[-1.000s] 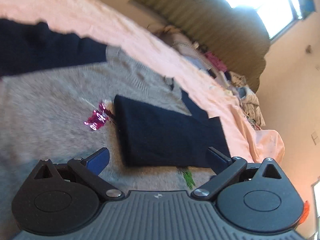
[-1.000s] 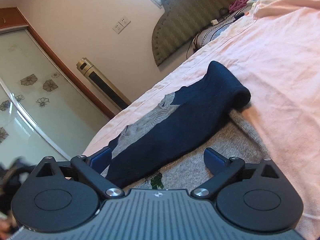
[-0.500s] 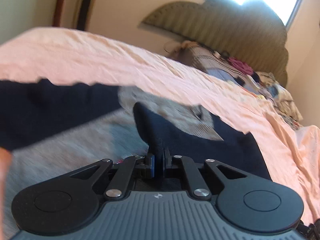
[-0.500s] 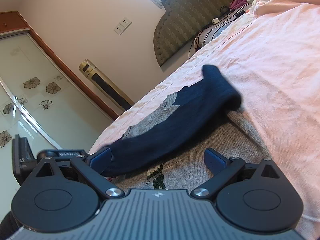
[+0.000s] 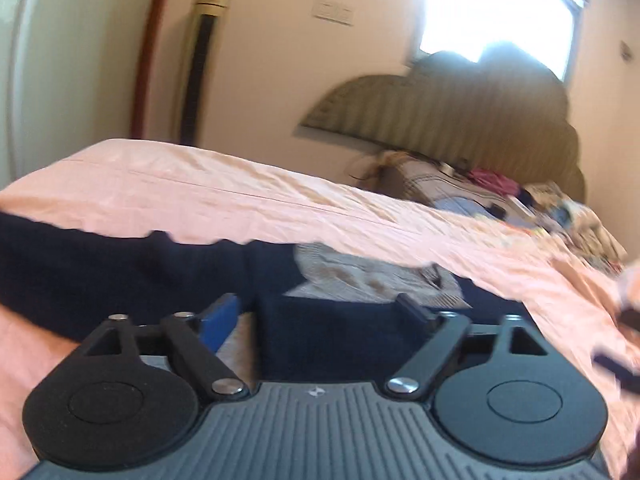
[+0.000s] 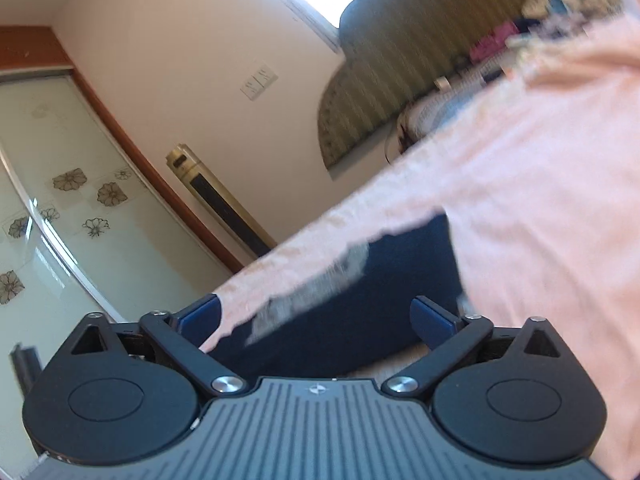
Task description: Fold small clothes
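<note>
A small grey sweater (image 5: 372, 276) with navy sleeves lies on the pink bed sheet (image 5: 224, 196). One navy sleeve (image 5: 100, 272) stretches out to the left. The other navy sleeve (image 5: 336, 332) is folded across the grey body, right in front of my left gripper (image 5: 320, 316), which is open and empty just above it. My right gripper (image 6: 316, 316) is open and empty, low over the folded navy sleeve (image 6: 360, 308) and the sweater's grey edge (image 6: 308, 300). Both views are blurred.
A padded headboard (image 5: 460, 112) stands at the far end of the bed with a pile of clothes (image 5: 532, 200) before it. A tall floor unit (image 6: 224, 204) and a glass sliding door (image 6: 52, 216) are along the wall beyond the bed edge.
My left gripper was shut on the navy sleeve half a second ago; it has opened and let go. The sleeve now lies folded over the sweater. My right gripper moved lower and closer to the sleeve.
</note>
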### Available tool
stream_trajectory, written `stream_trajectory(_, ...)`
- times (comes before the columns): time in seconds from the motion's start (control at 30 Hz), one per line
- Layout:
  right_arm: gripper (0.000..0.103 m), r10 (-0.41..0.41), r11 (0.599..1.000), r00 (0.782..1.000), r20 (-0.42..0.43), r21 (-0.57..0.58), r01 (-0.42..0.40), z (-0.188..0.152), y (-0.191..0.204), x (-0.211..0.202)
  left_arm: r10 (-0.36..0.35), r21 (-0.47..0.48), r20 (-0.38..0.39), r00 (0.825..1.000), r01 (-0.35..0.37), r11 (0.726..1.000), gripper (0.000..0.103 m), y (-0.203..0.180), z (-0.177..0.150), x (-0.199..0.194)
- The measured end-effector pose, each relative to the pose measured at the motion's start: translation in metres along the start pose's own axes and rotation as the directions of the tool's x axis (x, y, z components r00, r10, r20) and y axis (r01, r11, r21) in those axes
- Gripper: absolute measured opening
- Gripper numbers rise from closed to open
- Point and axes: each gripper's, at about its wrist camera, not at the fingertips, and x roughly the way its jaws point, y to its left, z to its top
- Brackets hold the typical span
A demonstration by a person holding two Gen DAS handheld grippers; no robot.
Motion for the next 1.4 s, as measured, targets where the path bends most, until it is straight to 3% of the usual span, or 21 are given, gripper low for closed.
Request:
stream_trajectory(0.07, 0.103, -0.063, 0.994, 0.996, -0.062, -0.091, 0.057, 0.014, 0.006, 0.038, -0.043, -0.021, -0.119, 0.992, 0.041, 0.999, 0.086, -0.005, -0.004, 0.027)
stream_trajectory(0.13, 0.103, -0.209, 0.965, 0.963, -0.169, -0.197, 0.174, 0.016, 0.000, 0.087, -0.084, -0.098, -0.228, 0.970, 0.063, 0.993, 0.085, 0.001, -0.010, 0.052)
stream_trajectory(0.2, 0.100, -0.331, 0.921, 0.907, -0.262, -0.297, 0.250, 0.005, -0.012, 0.122, -0.076, -0.063, -0.195, 0.978, 0.065, 0.996, 0.085, 0.002, -0.012, 0.056)
stream_trajectory(0.3, 0.103, -0.362, 0.851, 0.901, -0.237, -0.479, 0.216, -0.024, -0.008, 0.130, -0.110, -0.036, -0.190, 0.976, 0.105, 0.994, 0.085, 0.008, -0.017, 0.057)
stream_trajectory(0.37, 0.103, -0.370, 0.849, 0.899, -0.235, -0.479, 0.225, -0.025, -0.007, 0.131, -0.121, -0.021, -0.183, 0.976, 0.119, 0.993, 0.085, 0.015, -0.017, 0.054)
stream_trajectory(0.5, 0.103, -0.370, 0.848, 0.899, -0.234, -0.481, 0.223, -0.025, -0.006, 0.128, -0.069, -0.213, -0.049, 0.996, 0.057, 0.975, 0.086, 0.068, -0.005, 0.017)
stream_trajectory(0.57, 0.103, -0.372, 0.846, 0.899, -0.232, -0.484, 0.225, -0.024, -0.006, 0.128, -0.024, -0.366, 0.010, 1.000, 0.026, 0.930, 0.087, 0.117, 0.001, -0.002)
stream_trajectory(0.63, 0.103, -0.371, 0.847, 0.899, -0.232, -0.482, 0.224, -0.025, -0.006, 0.130, 0.060, -0.525, 0.023, 0.998, -0.039, 0.850, 0.088, 0.176, 0.002, -0.016)
stream_trajectory(0.73, 0.103, -0.372, 0.846, 0.900, -0.230, -0.483, 0.226, -0.025, -0.005, 0.130, 0.225, -0.707, 0.006, 0.974, -0.155, 0.690, 0.088, 0.259, -0.001, -0.036)
stream_trajectory(0.8, 0.103, -0.374, 0.845, 0.899, -0.228, -0.484, 0.228, -0.025, -0.004, 0.130, 0.281, -0.794, 0.036, 0.959, -0.144, 0.591, 0.088, 0.299, -0.006, -0.048)
stream_trajectory(0.87, 0.103, -0.373, 0.845, 0.899, -0.228, -0.484, 0.228, -0.025, -0.004, 0.130, 0.270, -0.839, 0.073, 0.960, -0.087, 0.537, 0.087, 0.323, -0.009, -0.051)
stream_trajectory(0.93, 0.103, -0.372, 0.846, 0.900, -0.228, -0.482, 0.228, -0.025, -0.004, 0.130, 0.286, -0.851, 0.078, 0.955, -0.085, 0.518, 0.087, 0.329, -0.004, -0.047)
stream_trajectory(1.0, 0.103, -0.369, 0.848, 0.901, -0.228, -0.479, 0.227, -0.025, -0.005, 0.130, 0.310, -0.849, 0.079, 0.947, -0.099, 0.519, 0.086, 0.329, 0.002, -0.039)
stream_trajectory(1.03, 0.103, -0.368, 0.849, 0.901, -0.228, -0.477, 0.226, -0.025, -0.005, 0.130, 0.329, -0.839, 0.075, 0.941, -0.119, 0.530, 0.077, 0.332, 0.007, -0.036)
stream_trajectory(1.07, 0.103, -0.367, 0.850, 0.902, -0.228, -0.476, 0.226, -0.024, -0.005, 0.129, 0.340, -0.823, 0.058, 0.939, -0.147, 0.548, 0.053, 0.330, 0.010, -0.030)
stream_trajectory(1.1, 0.103, -0.367, 0.851, 0.902, -0.228, -0.475, 0.226, -0.024, -0.006, 0.129, 0.342, -0.805, 0.029, 0.939, -0.181, 0.565, 0.038, 0.329, 0.012, -0.023)
stream_trajectory(1.13, 0.103, -0.366, 0.851, 0.902, -0.228, -0.474, 0.226, -0.024, -0.006, 0.129, 0.347, -0.795, -0.001, 0.938, -0.212, 0.569, 0.016, 0.336, 0.013, -0.020)
stream_trajectory(1.17, 0.103, -0.366, 0.851, 0.902, -0.228, -0.473, 0.226, -0.024, -0.006, 0.129, 0.365, -0.787, -0.015, 0.931, -0.236, 0.570, 0.007, 0.336, 0.013, -0.019)
stream_trajectory(1.27, 0.103, -0.365, 0.852, 0.903, -0.228, -0.472, 0.225, -0.024, -0.006, 0.129, 0.432, -0.740, -0.008, 0.902, -0.296, 0.604, 0.007, 0.316, 0.022, -0.017)
stream_trajectory(1.3, 0.103, -0.365, 0.852, 0.903, -0.227, -0.472, 0.226, -0.024, -0.005, 0.129, 0.455, -0.707, 0.009, 0.891, -0.316, 0.633, 0.006, 0.302, 0.028, -0.017)
stream_trajectory(1.4, 0.103, -0.364, 0.853, 0.903, -0.227, -0.471, 0.226, -0.024, -0.006, 0.129, 0.439, -0.540, 0.099, 0.893, -0.323, 0.777, 0.004, 0.242, 0.055, -0.015)
